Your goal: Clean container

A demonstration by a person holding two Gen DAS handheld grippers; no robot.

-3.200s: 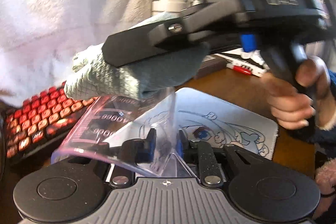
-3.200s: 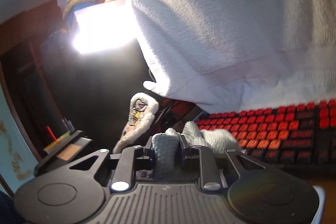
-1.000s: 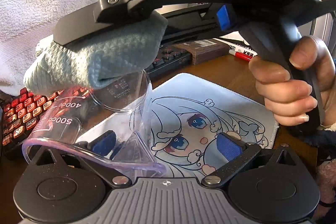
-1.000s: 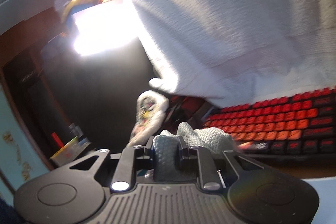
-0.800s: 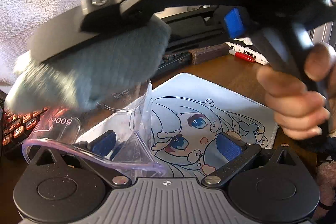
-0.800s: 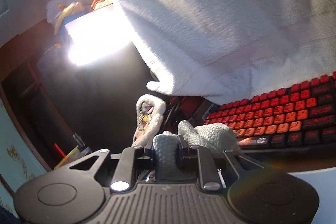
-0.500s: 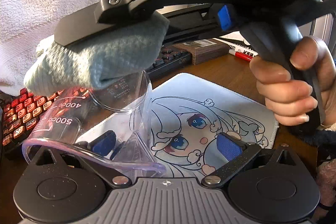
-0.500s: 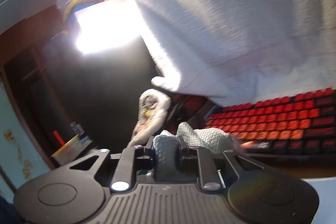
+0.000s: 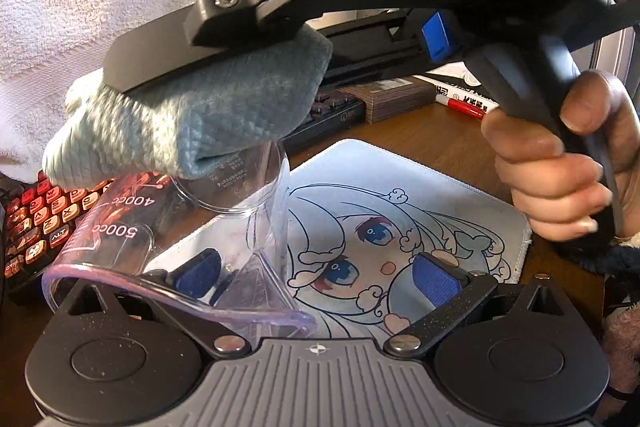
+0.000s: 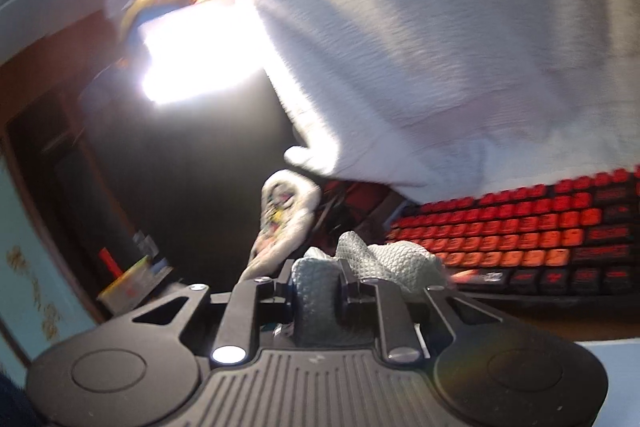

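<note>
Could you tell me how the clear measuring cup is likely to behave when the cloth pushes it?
The measuring cup looks thin, clear plastic, so probably light and fairly stiff. Its glossy wall may slip, as the left tongs stand open rather than clamped. Tipped sideways, it could roll or swing under the cloth.

the measuring cup (image 9: 224, 223) is clear glossy plastic with a faint purple rim. the cloth (image 9: 192, 119) is grey-blue, woven in a fine waffle grain. the right gripper (image 9: 168, 39) looks matt black plastic with a shiny metal screw. the mat (image 9: 400, 223) is smooth printed fabric on a brown wooden desk (image 9: 448, 135). the towel (image 10: 460, 39) is fluffy white terry.
</note>
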